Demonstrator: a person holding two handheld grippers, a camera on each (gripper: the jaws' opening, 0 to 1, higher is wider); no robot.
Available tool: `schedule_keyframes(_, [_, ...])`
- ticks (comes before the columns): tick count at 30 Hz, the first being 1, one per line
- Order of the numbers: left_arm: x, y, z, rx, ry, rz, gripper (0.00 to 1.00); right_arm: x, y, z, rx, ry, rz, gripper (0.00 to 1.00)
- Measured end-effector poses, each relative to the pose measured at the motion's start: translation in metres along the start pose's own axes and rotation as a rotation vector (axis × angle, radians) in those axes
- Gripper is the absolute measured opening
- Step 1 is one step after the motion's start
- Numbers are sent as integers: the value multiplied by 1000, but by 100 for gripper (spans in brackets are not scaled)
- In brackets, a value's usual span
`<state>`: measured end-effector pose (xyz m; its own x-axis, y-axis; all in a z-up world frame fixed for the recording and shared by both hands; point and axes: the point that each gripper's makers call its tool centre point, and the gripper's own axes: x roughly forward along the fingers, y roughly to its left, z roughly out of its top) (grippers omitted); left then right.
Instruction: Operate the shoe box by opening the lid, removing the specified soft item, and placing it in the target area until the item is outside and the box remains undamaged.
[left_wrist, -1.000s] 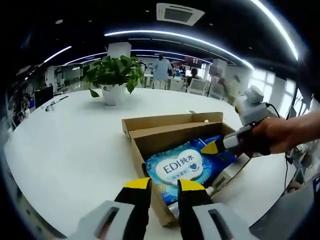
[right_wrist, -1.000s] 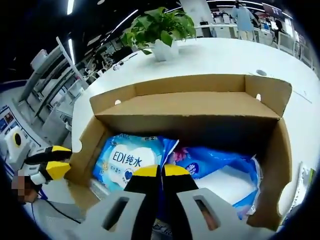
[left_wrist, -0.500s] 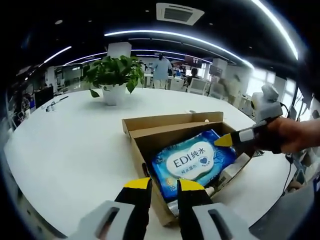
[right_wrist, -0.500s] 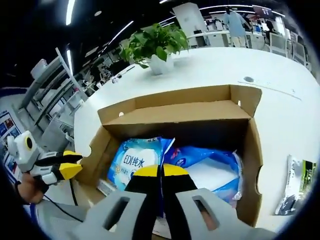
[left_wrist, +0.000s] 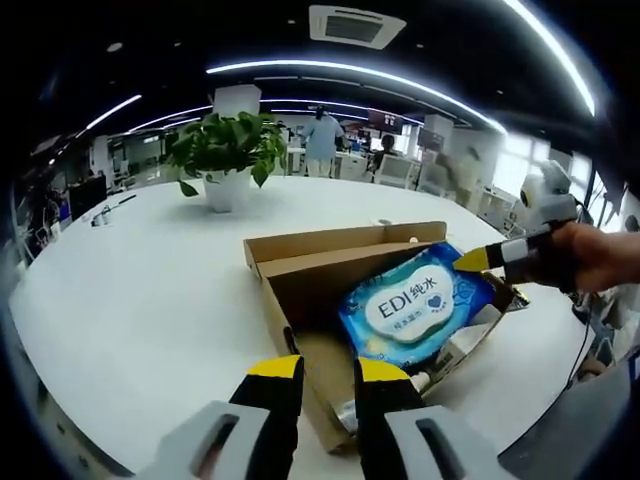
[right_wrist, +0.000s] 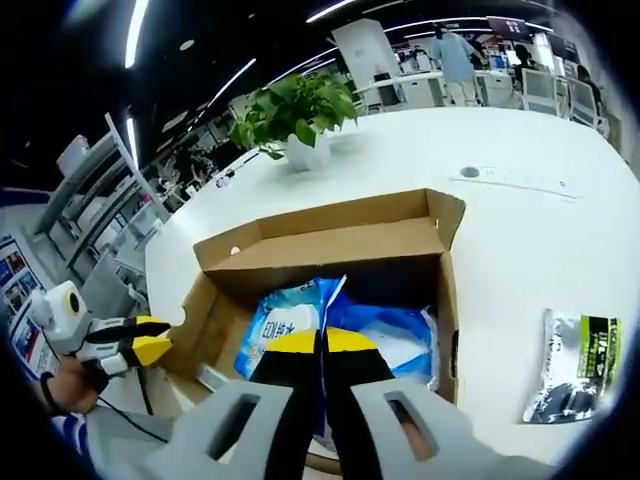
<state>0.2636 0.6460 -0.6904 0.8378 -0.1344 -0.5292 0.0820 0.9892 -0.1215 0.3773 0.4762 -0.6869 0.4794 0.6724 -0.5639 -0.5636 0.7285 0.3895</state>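
Box (left_wrist: 300, 265): open cardboard shoe box on the white table (left_wrist: 130, 290); lid folded back on the side toward the plant (left_wrist: 228, 150). The landmark for all places below.
Wipes pack (left_wrist: 415, 305): blue soft pack with a white label reading "EDI". In the left gripper view it is tilted, raised above the box's open top, over the half of the box away from the lid. In the right gripper view the pack (right_wrist: 290, 320) hangs in front of that gripper's jaws, over the box (right_wrist: 330, 245) interior.
Right gripper (left_wrist: 478, 259): seen in the left gripper view at the box's right side, held by a hand (left_wrist: 590, 258). Yellow tips are pressed together on the corner of the wipes pack. In its own view the gripper (right_wrist: 321, 341) has its jaws closed with the pack's edge between them.
Left gripper (left_wrist: 327, 368): near edge of the box, just above the front wall; jaws close together with a narrow gap, nothing between them. In the right gripper view it (right_wrist: 150, 335) sits outside the box's left wall.
Second pack (right_wrist: 395, 335): blue, lying inside the box.
Foil packet (right_wrist: 575, 375): dark and silver with a green label, flat on the table to the right of the box, apart from it.
Plant: potted, in a white pot, on the table beyond the lid side of the box, well apart.
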Motion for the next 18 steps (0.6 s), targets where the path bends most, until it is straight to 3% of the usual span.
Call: schedule_keyframes(18, [0, 0, -1, 22, 8, 10, 20, -35, -28, 15, 53, -72, -55, 0])
